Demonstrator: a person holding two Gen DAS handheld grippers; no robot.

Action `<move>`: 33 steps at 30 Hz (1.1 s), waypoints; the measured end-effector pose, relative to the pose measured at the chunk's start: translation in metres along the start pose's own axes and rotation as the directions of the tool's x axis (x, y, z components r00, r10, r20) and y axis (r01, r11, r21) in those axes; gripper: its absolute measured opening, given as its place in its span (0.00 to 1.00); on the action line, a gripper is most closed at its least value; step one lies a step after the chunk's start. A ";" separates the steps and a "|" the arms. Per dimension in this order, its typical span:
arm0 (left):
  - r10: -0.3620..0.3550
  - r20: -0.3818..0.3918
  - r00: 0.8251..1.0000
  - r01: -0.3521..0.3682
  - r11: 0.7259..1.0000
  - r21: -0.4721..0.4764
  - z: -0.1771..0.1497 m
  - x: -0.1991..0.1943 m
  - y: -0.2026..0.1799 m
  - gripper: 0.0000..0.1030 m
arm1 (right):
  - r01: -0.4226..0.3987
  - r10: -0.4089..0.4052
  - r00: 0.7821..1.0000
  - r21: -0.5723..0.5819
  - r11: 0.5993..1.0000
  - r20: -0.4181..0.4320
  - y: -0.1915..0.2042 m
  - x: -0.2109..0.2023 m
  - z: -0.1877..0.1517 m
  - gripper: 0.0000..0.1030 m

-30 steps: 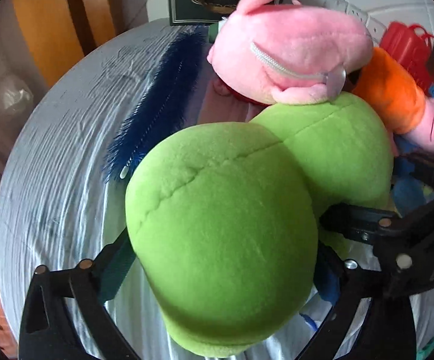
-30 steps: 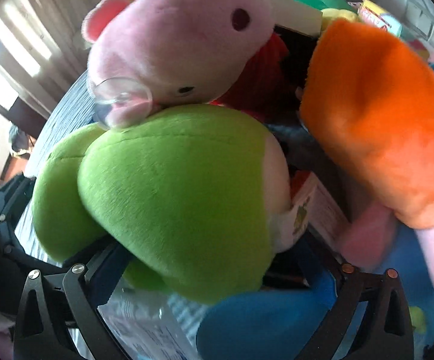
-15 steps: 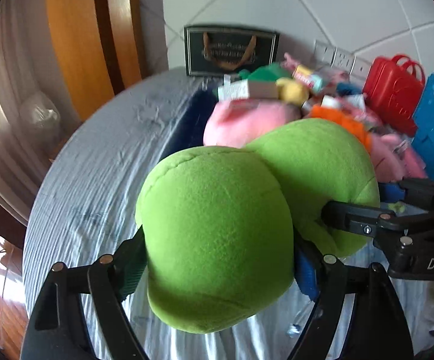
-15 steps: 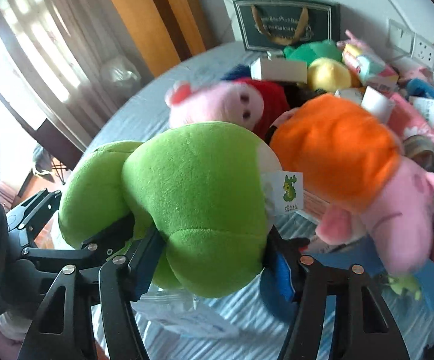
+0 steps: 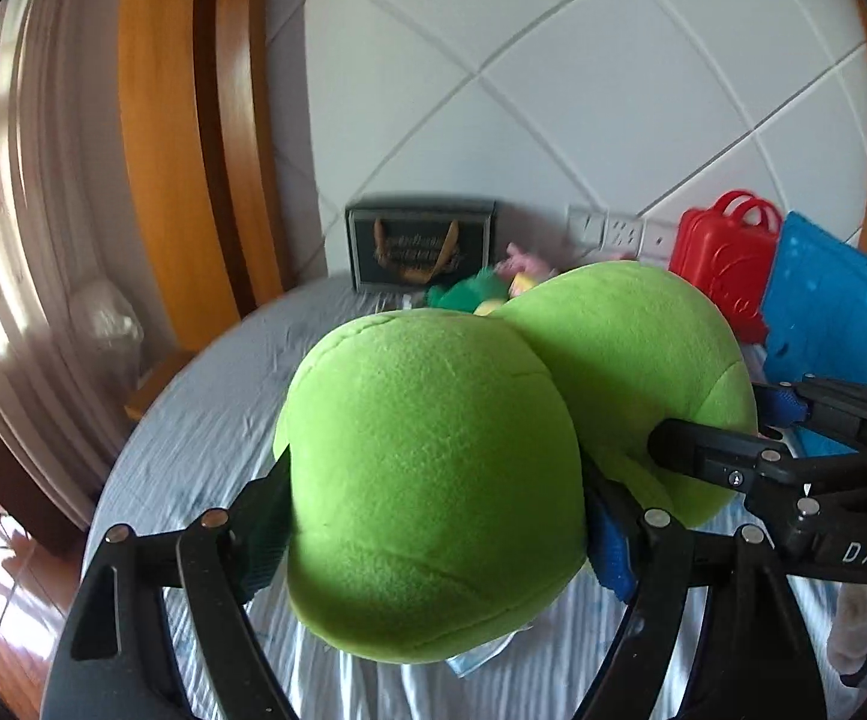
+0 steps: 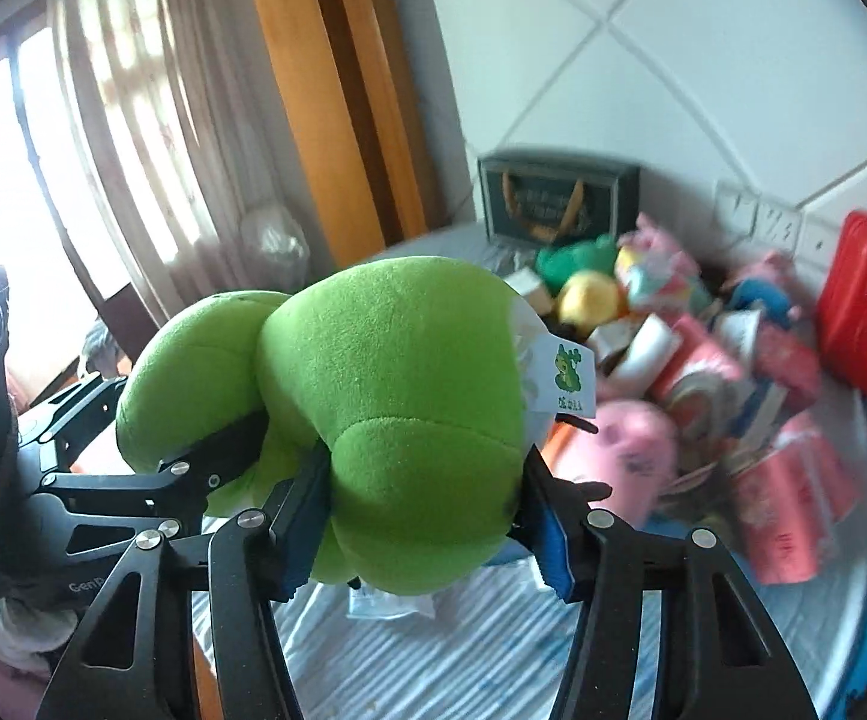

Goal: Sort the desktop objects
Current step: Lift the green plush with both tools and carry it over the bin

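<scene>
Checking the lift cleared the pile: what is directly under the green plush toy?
Under the green plush toy, gripped by both the left gripper and right gripper, lie a clear plastic packet and striped grey cloth. The toy hides whatever else is underneath.

Daylight floods both views from a curtained window at nine to ten o'clock, blown out to white in the right wrist view, where striped glare falls through the curtains. The green plush is brightly lit on top and shaded underneath toward six o'clock. Motion blur smears the pile of toys at three o'clock and softens the dark framed sign near twelve. Fisheye distortion bends the wall's tile lines and wooden door frame, and black vignetting rings every corner.
</scene>
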State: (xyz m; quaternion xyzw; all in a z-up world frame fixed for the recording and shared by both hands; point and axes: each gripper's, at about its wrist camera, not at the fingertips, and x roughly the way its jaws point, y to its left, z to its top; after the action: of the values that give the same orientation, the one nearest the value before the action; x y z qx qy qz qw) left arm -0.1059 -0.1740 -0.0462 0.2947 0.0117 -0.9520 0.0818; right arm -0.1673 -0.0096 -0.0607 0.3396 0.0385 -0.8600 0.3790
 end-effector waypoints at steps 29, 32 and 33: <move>-0.403 0.254 0.879 0.349 0.908 0.231 0.057 -0.123 -0.144 0.78 | 0.399 -0.421 0.871 0.136 0.907 0.252 -0.012 -0.245 -0.012 0.56; -0.456 0.256 0.852 0.390 0.881 0.269 0.066 -0.129 -0.186 0.79 | 0.445 -0.475 0.840 0.169 0.880 0.262 -0.033 -0.277 -0.020 0.56; -0.471 0.256 0.844 0.402 0.872 0.279 0.067 -0.132 -0.199 0.79 | 0.459 -0.493 0.829 0.184 0.869 0.264 -0.044 -0.289 -0.022 0.56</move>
State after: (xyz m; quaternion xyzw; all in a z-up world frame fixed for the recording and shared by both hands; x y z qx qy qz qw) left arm -0.0685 0.0368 0.0781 0.1351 -0.0372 -0.9755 -0.1698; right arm -0.0455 0.2093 0.0910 0.2044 0.0148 -0.9695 0.1341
